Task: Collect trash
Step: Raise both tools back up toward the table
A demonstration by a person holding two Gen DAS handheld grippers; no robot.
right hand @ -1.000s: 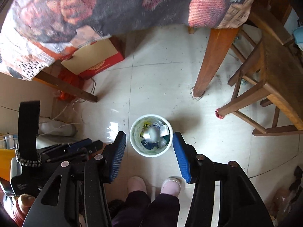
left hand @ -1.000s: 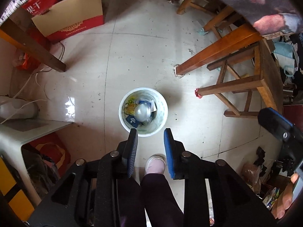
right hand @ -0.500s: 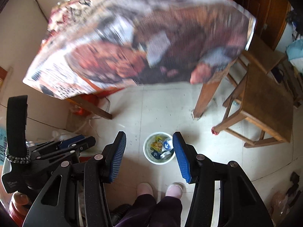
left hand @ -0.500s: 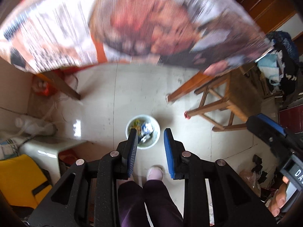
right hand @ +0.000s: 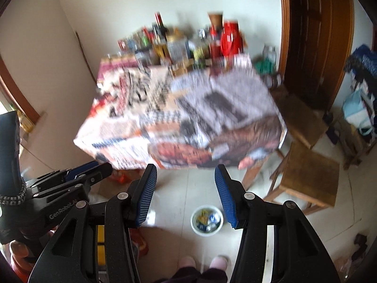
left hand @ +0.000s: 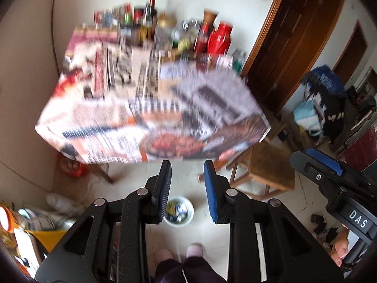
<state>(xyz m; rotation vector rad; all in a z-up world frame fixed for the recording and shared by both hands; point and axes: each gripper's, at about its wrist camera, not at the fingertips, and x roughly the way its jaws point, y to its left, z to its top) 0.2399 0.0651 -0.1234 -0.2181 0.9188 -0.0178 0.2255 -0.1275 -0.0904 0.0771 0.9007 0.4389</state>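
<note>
Soft daylight, both views motion-blurred
Worktop (left hand: 150, 108) w/ bottles smeared at 12 o'clock; gripper fingers (left hand: 165, 188) sharp at 6; fisheye bend + dark vignette at corners; pale glare on floor (right hand: 174, 198).

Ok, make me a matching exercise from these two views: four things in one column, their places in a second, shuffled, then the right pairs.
Things:
1. white trash bin
2. wooden stool
3. red jug
4. left tongs

Places:
A. at the far edge of the covered table
B. on the floor in front of the person's feet
C. beside the table, on its right
D. raised above the bin, open, holding nothing

Pairs: 1-B, 2-C, 3-A, 4-D
</note>
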